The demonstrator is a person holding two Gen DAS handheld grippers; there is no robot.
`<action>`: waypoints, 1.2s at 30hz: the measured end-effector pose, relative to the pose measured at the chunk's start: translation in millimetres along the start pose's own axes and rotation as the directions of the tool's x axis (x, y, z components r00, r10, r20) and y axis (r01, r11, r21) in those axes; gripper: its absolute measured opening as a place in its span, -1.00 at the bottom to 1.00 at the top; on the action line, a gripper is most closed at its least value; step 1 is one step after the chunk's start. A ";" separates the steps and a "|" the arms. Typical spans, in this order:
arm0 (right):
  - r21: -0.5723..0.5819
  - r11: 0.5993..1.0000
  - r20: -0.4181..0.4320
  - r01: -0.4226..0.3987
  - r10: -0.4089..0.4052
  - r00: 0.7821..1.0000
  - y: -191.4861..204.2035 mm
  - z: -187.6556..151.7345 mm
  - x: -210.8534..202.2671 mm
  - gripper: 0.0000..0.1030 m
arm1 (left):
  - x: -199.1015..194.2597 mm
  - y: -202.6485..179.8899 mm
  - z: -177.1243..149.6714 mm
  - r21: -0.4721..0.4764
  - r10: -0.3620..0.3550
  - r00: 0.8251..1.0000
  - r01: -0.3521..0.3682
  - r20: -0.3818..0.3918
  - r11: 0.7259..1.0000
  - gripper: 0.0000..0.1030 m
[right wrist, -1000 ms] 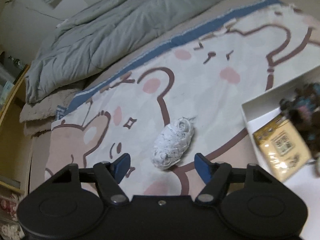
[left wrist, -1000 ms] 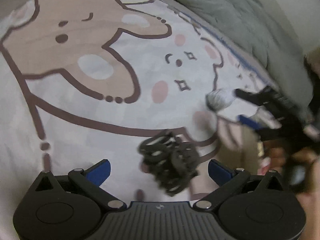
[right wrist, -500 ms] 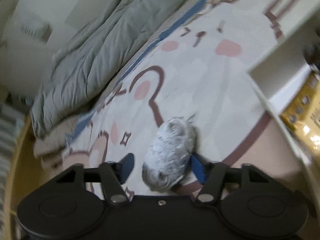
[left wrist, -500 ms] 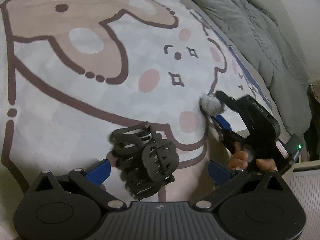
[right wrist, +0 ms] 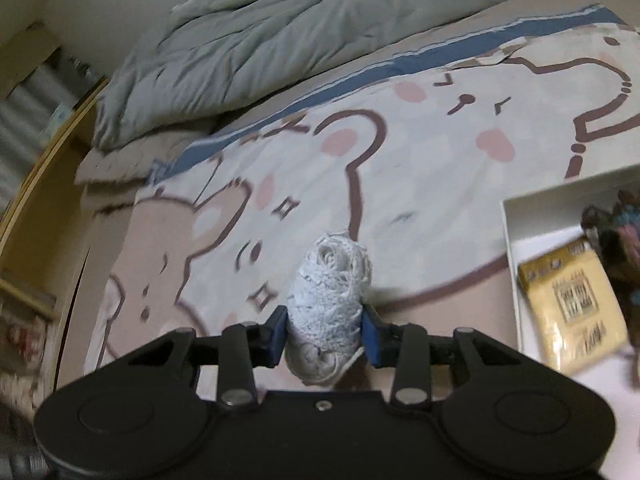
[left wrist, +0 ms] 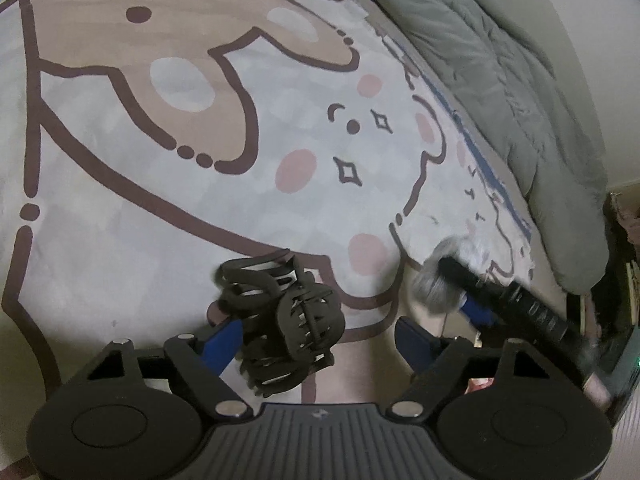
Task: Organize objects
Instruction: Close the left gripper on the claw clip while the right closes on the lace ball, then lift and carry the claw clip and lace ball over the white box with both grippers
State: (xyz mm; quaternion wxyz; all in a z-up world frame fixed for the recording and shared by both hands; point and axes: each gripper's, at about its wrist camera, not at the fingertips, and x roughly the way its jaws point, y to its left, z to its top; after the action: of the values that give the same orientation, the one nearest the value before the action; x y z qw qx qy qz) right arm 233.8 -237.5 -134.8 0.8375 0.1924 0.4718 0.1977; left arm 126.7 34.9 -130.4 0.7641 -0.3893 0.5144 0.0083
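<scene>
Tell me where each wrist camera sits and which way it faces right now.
Left wrist: behind the left gripper, aimed down at the cartoon blanket; black hair claw between its open fingers; right gripper at right.
Right wrist: behind the right gripper, facing the grey duvet; fingers shut on the white lace bundle; white box at right.
Shared: blanket, duvet, lace bundle.

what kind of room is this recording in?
Most likely a bedroom: the work surface is a bed with a cartoon bear blanket, a rumpled grey duvet behind it, and a wooden bed frame at the edge.
</scene>
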 end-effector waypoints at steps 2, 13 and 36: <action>-0.006 1.000 0.018 0.029 -0.029 0.999 5.6 -12.7 -5.1 -0.25 | -2.7 0.4 -1.3 -0.001 -0.002 1.000 0.002 -0.003 1.000 0.61; 0.032 0.997 -0.043 0.066 -0.064 0.997 26.9 -66.4 10.5 -0.26 | -10.9 17.3 -2.1 -0.065 -0.026 0.998 0.030 0.058 0.997 0.61; -0.077 0.991 -0.157 0.106 -0.117 0.981 59.5 -107.1 -33.0 -0.27 | -10.7 4.2 -19.0 0.290 0.145 0.987 -0.159 0.068 0.944 0.12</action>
State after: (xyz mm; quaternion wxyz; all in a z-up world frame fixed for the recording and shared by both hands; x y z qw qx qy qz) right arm 116.4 -189.4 -132.5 0.8123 0.1202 0.5411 0.1816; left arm 105.1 30.5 -127.5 0.8220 -0.2302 0.5209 -0.0006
